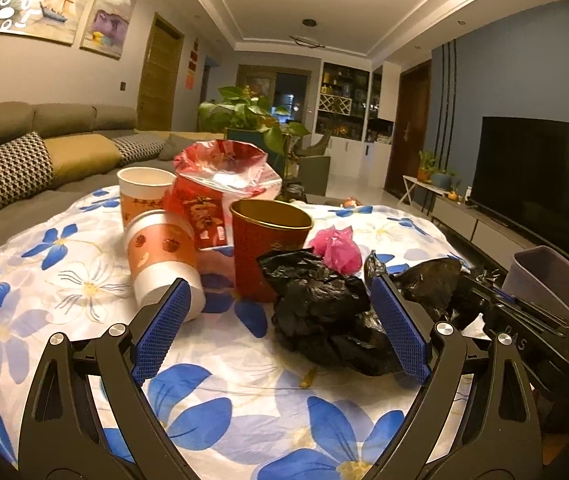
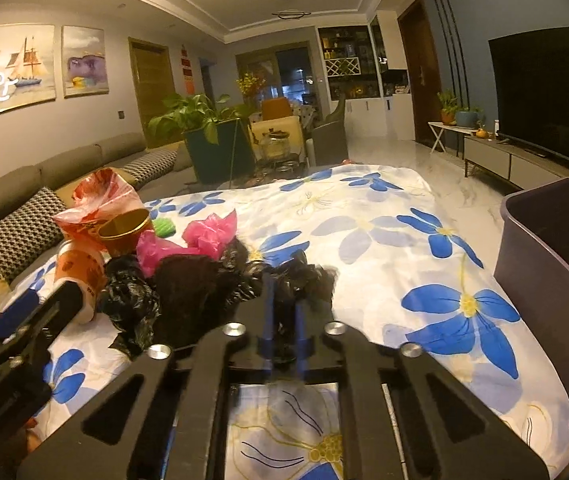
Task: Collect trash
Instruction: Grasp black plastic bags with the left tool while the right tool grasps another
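A crumpled black plastic bag [image 2: 304, 276] is pinched between the blue pads of the right gripper [image 2: 284, 320], whose jaws stand nearly together on it, low over the flowered cloth [image 2: 364, 216]. Just left of it lies more black plastic [image 1: 320, 304] in a loose heap, part of it between the fingers of the left gripper [image 1: 280, 320]; that gripper's jaws are spread wide and neither pad [image 1: 164, 328] can be seen pressing the heap.

Behind the heap sits a crumpled pink bag [image 1: 336, 248], touching the black plastic. Left of that a red paper cup [image 1: 264, 248] with a gold inside stands upright, and beside it a white and orange cup [image 1: 160, 256] leans tilted against a second upright white cup [image 1: 144, 196]. A red and clear plastic bag [image 1: 224, 176] rises behind the cups.

All the trash is crowded on the left half of the cloth. The right half is bare print out to its far edge and its right edge, where the cloth drops toward the pale floor [image 2: 424, 160]. A grey bin [image 2: 552, 280] stands against that right edge, mouth open upward, near the right gripper with clear cloth between them. A sofa [image 1: 24, 160] runs close along the left edge
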Available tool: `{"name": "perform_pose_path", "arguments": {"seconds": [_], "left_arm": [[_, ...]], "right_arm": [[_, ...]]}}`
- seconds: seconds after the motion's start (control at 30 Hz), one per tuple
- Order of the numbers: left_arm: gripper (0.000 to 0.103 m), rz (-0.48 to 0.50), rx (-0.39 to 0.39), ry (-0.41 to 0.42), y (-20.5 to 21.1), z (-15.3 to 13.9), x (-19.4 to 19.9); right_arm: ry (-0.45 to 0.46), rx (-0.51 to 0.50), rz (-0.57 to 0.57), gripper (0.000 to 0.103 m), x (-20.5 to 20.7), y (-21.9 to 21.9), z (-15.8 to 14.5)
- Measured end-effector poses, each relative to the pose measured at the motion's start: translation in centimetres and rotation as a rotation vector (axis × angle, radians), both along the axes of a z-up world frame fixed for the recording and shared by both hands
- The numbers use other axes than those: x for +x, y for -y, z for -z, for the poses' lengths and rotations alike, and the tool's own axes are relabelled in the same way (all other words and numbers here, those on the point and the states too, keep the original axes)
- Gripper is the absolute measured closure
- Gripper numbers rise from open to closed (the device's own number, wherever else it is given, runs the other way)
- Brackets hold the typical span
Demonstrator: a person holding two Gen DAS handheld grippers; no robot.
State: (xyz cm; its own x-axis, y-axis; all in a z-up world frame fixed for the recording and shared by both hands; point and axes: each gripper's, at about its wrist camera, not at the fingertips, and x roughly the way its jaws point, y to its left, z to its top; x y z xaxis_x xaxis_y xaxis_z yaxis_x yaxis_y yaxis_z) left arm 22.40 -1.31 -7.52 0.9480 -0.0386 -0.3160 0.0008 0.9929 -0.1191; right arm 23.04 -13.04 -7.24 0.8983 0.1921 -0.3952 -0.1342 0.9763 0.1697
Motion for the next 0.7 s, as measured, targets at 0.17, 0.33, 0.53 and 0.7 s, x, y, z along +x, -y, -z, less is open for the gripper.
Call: {"name": "perform_pose_path", "arguments": {"seconds": [0.17, 0.33, 0.53, 0.7], "left_arm": [[0.022, 0.024, 0.012, -0.030, 0.6, 0.1, 1.3], [0.048, 0.074, 0.000, -0.101, 1.0, 0.7, 2.9], [0.088, 0.113, -0.024, -0.150, 1.0, 1.2, 3.8], [0.101, 0.133, -0.031, -0.156, 0.9, 1.4, 3.5]], "right_arm": [[0.051, 0.009, 0.022, 0.097, -1.5, 0.7, -0.9], [0.093, 0.017, 0.043, 0.097, -3.0, 2.0, -2.1], [0.121, 0.009, 0.056, 0.097, -4.3, 3.0, -3.1], [0.124, 0.008, 0.056, 0.097, -4.7, 3.3, -3.3]]}}
